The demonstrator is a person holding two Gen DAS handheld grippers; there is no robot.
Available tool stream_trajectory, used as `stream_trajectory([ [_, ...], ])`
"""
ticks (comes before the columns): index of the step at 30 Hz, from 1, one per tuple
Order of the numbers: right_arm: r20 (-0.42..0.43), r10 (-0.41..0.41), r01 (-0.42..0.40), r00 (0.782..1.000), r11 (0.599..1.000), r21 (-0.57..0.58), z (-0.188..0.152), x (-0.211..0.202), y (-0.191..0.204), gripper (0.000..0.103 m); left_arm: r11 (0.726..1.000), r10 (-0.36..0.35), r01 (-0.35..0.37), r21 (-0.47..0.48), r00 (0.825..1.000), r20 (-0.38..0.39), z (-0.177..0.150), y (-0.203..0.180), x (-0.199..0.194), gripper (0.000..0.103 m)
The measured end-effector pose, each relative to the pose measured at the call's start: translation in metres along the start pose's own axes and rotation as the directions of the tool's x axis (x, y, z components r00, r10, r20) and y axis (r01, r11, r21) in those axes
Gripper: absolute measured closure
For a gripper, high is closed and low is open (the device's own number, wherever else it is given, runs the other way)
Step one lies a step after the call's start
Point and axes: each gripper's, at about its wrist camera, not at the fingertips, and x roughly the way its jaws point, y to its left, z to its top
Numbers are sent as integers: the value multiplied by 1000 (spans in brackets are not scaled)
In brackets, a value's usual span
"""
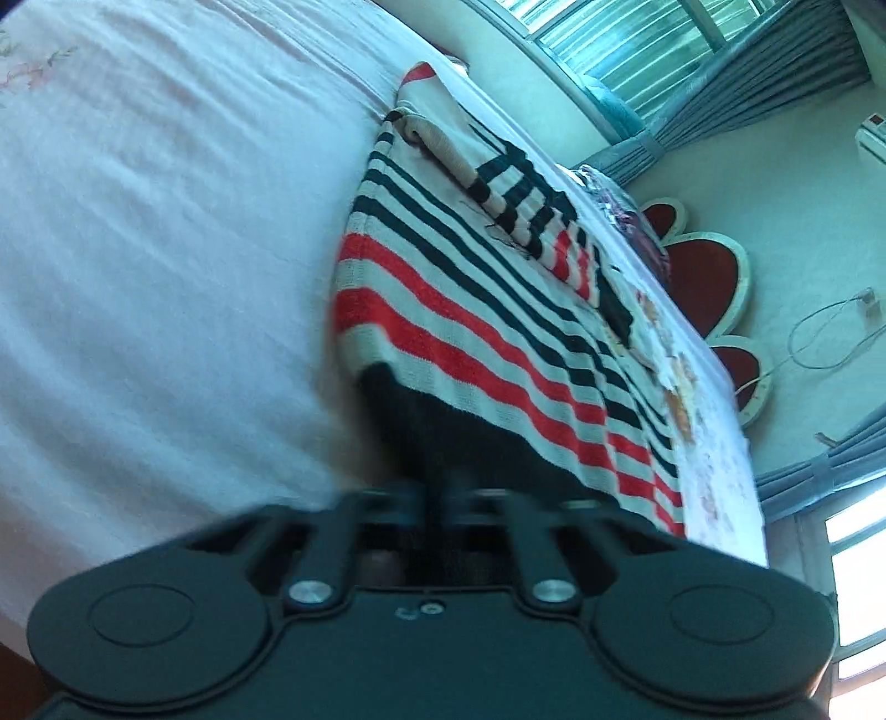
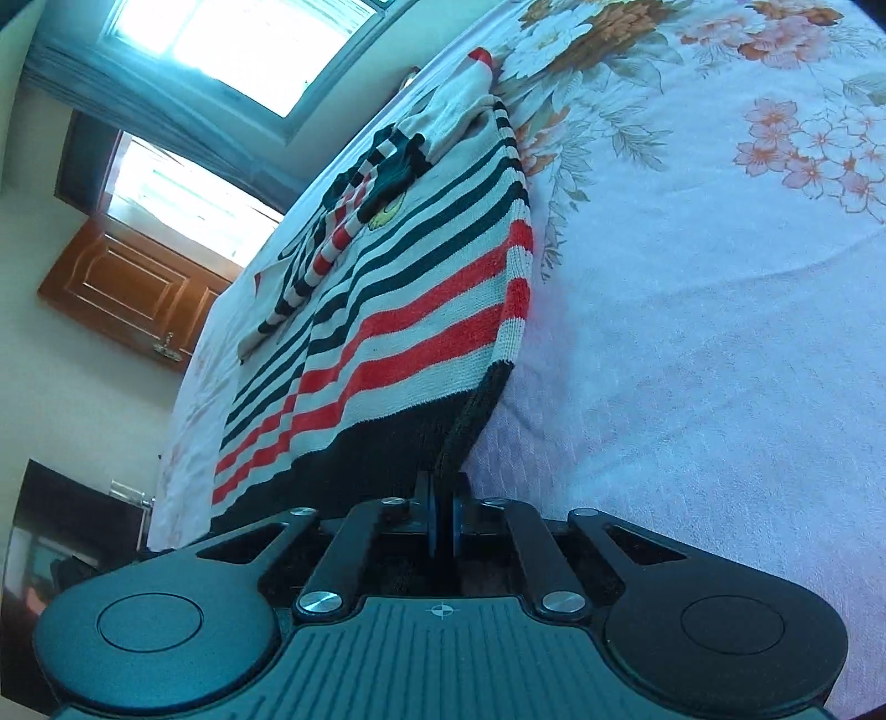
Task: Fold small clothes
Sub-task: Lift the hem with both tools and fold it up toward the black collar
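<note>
A small knitted sweater (image 1: 476,327) with cream, red and black stripes and a black hem lies on the bed, sleeves folded across its upper part. My left gripper (image 1: 434,493) is shut on the black hem at its left corner. In the right wrist view the same sweater (image 2: 398,310) stretches away from me, and my right gripper (image 2: 443,498) is shut on the hem's right corner, which lifts slightly off the sheet. A sleeve with a red cuff (image 2: 480,58) points to the far end.
The bed sheet (image 1: 166,249) is pale pink with a flower print (image 2: 803,138). A red headboard (image 1: 709,277) stands past the sweater. A wooden door (image 2: 133,282) and bright windows (image 2: 243,33) line the walls beyond the bed edge.
</note>
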Motion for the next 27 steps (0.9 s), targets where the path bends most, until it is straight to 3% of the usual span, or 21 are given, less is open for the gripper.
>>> stream_trajectory([
  [3,63,47,-44,997,998,-52,2,-22,10,99,999,-45,43,19,991,128,-6,-7,-22,99],
  [5,103,72,-63,992,994,-89,4,-35,13,99,996,37,-45,71,994,107,-8,-11,-19,99],
  [6,92,32,-22,995,994,-107,4,-33,10,99,990,94,-101,98,993,72,-10,-10,-11,99],
  [7,48,-26,31,998,993,-115,4,-24,6,99,989,107,-111,93,993,56,-11,-6,-5,99],
  [8,9,-77,78,997,991,-111,3,-15,1,99,994,88,-93,66,994,71,-11,-2,-6,99],
  [12,88,13,-7,996,998,-70,5,-29,4,99,998,47,-52,31,991,128,-10,-6,-20,99],
  [16,118,28,-13,993,992,-123,26,-34,22,99,1000,22,-24,8,985,169,4,-11,-29,99],
  [20,182,44,-15,982,987,-158,64,-31,42,99,1000,-19,16,15,971,240,41,-29,-26,99],
  [27,268,47,-3,962,987,-162,165,4,75,99,995,-85,64,78,947,310,147,-73,22,99],
])
